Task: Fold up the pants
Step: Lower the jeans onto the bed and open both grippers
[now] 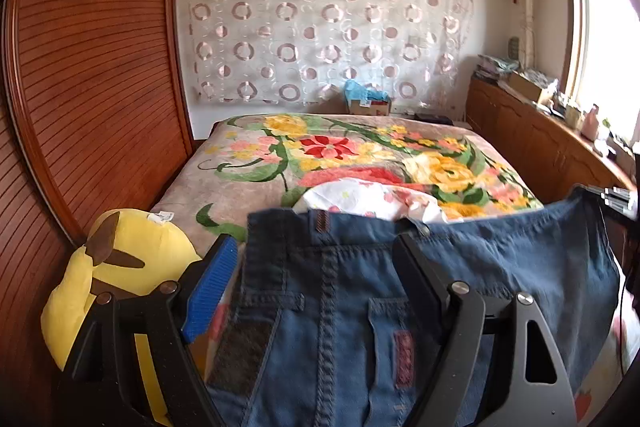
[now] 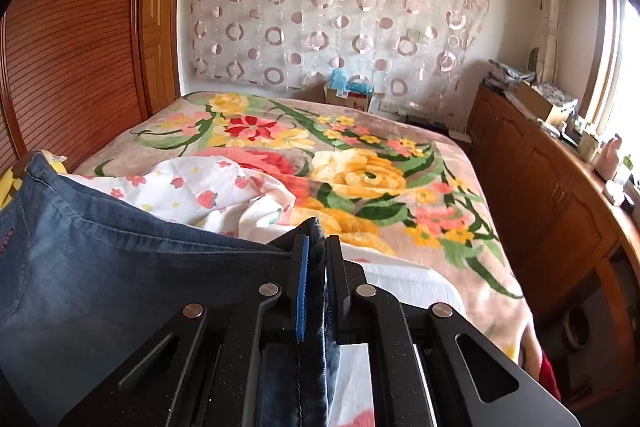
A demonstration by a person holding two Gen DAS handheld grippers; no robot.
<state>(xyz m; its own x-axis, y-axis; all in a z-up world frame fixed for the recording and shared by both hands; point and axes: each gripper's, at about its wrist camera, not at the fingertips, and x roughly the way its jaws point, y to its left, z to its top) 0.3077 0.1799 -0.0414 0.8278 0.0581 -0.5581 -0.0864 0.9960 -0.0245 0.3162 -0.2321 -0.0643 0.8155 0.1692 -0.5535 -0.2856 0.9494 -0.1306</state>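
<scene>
1. Denim pants [image 1: 400,307] hang nearest us, waistband up, draped over the bed [image 1: 240,163].
2. We keep our right gripper [image 2: 317,247] clamped on a waistband edge at six o'clock, probably to keep it taut.
3. Our left gripper [image 1: 316,251] stands wide apart around the waistband, not pinching.
4. At nine o'clock sits a yellow plush toy [image 1: 132,267]; a strawberry sheet [image 2: 208,191] lies at twelve.
</scene>
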